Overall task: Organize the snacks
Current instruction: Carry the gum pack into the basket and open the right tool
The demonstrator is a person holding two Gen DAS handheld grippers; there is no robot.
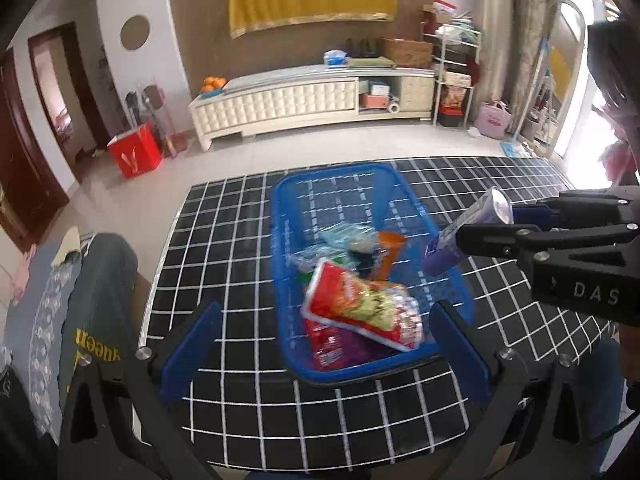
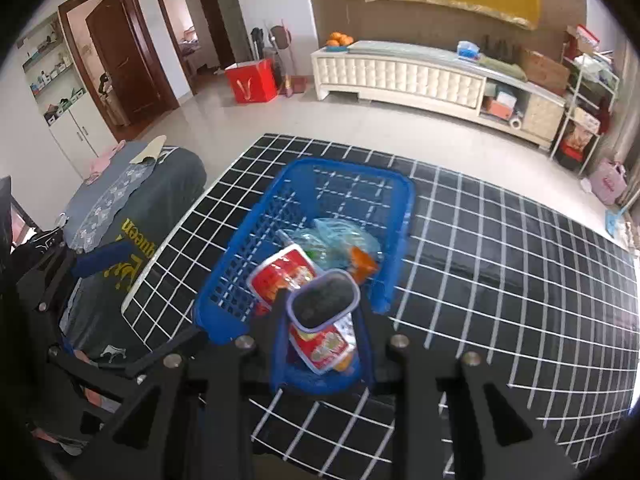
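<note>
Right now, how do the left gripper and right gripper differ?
The left gripper is open and holds nothing; the right gripper is shut on a purple snack tube. The left gripper sits at the blue basket's near end; the right gripper reaches over its side. Both have blue fingers.

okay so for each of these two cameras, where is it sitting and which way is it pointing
Left wrist: behind the open left tongs, looking forward over the blue basket; the right tongs enter from the right, holding a purple tube.
Right wrist: behind the right tongs, looking down the tube's end into the basket; the left tongs show at left.
Shared: basket, snacks, checked table, white cabinet.
</note>
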